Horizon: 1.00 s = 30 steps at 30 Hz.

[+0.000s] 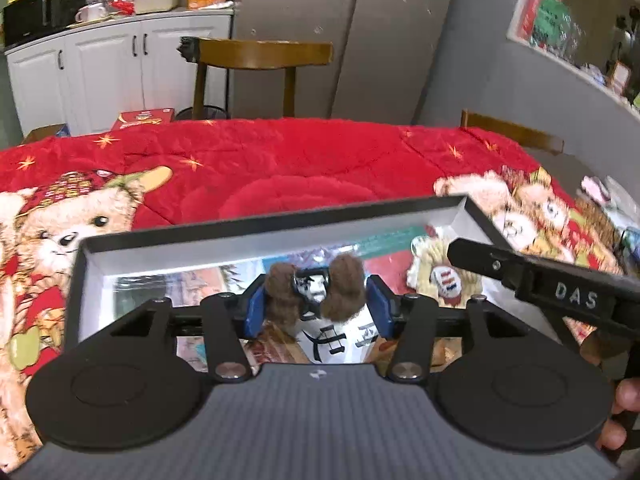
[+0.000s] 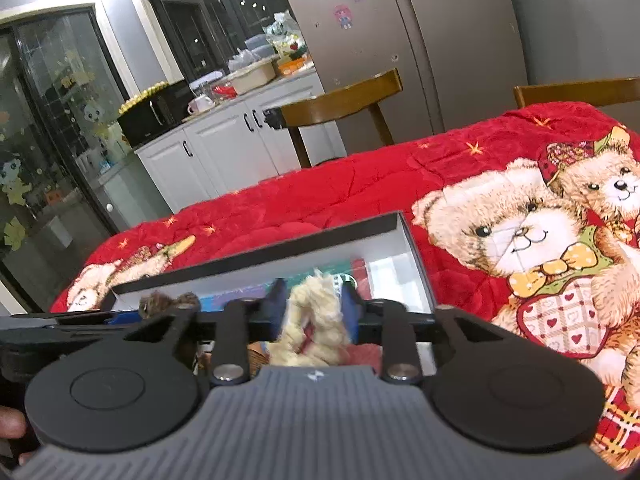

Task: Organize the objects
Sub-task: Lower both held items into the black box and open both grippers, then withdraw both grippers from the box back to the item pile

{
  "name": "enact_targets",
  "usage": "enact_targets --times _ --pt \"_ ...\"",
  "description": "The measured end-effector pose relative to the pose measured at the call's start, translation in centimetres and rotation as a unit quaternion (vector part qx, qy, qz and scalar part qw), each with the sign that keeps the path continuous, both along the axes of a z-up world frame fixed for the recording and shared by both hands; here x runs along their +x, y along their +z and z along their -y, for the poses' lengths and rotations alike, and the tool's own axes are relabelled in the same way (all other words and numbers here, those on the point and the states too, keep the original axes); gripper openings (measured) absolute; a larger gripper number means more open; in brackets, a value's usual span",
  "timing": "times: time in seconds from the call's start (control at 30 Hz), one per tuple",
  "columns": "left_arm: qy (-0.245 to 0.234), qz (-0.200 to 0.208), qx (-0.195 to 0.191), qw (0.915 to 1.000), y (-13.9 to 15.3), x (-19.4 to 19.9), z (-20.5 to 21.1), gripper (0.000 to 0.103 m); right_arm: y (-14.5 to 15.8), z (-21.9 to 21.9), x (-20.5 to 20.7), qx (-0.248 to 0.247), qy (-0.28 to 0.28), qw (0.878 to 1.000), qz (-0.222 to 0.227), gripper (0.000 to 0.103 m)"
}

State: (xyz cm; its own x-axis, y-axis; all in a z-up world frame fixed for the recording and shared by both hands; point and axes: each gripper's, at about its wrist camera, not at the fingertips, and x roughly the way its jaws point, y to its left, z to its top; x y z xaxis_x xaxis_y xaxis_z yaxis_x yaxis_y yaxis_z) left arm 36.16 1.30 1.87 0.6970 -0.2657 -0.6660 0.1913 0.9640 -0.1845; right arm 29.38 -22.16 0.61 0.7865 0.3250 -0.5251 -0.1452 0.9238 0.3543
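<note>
A shallow box (image 1: 280, 232) with a black rim and white inner walls lies on the red blanket, with printed cards on its floor. Inside it lies a small doll with two brown hair puffs (image 1: 344, 292) and a white robe. My left gripper (image 1: 316, 312) is open, its blue pads close beside the puffs on either side. A cream woolly doll (image 1: 432, 268) lies at the right end of the box. In the right wrist view my right gripper (image 2: 312, 304) is open around this cream doll (image 2: 316, 320), which is blurred. The box rim (image 2: 256, 260) runs just beyond it.
A red teddy-bear blanket (image 1: 280, 160) covers the table. Wooden chairs (image 1: 260, 56) (image 2: 576, 92) stand at its far edge, with a grey fridge (image 2: 420, 40) and white cabinets (image 1: 112, 68) behind. A person's hand (image 1: 628, 400) grips the right tool's handle.
</note>
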Motion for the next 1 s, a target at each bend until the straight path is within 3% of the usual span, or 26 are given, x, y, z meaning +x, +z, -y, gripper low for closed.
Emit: enact_targets --times 0.13,0.27,0.4,0.47,0.6,0.7,0.8,1.0 --pt "0.011 0.02 -0.025 0.9994 2.3 -1.6 -1.6 0.062 2.0 0.4 -1.5 0.012 -0.008 1.0 0.027 0.066" --pt "0.013 0.037 -0.008 0.9992 5.2 -3.9 -2.5 0.064 5.0 1.0 -4.2 0.034 -0.011 0.997 0.067 0.076" --pt "0.013 0.086 0.015 0.9961 8.7 -8.6 -3.6 0.066 8.2 0.9 -8.2 0.018 0.001 0.994 0.106 0.079" --pt "0.012 0.113 0.019 0.9934 10.1 -11.6 -4.3 0.073 9.5 0.8 -10.6 0.004 0.006 0.992 0.129 0.083" --pt "-0.003 0.144 0.039 0.9888 11.6 -17.2 -4.7 0.073 11.0 0.6 -15.8 -0.016 0.003 0.986 0.165 0.084" --pt "-0.009 0.169 0.062 0.9836 12.0 -21.0 -4.6 0.073 11.3 0.6 -19.1 -0.02 -0.005 0.983 0.183 0.085" --pt "-0.003 0.189 0.05 0.9808 11.4 -24.7 -5.1 0.073 10.6 0.7 -21.5 -0.026 -0.024 0.982 0.187 0.086" --pt "-0.019 0.192 0.045 0.9803 6.8 -29.0 -3.5 0.074 7.2 0.8 -24.4 -0.031 -0.042 0.986 0.16 0.086"
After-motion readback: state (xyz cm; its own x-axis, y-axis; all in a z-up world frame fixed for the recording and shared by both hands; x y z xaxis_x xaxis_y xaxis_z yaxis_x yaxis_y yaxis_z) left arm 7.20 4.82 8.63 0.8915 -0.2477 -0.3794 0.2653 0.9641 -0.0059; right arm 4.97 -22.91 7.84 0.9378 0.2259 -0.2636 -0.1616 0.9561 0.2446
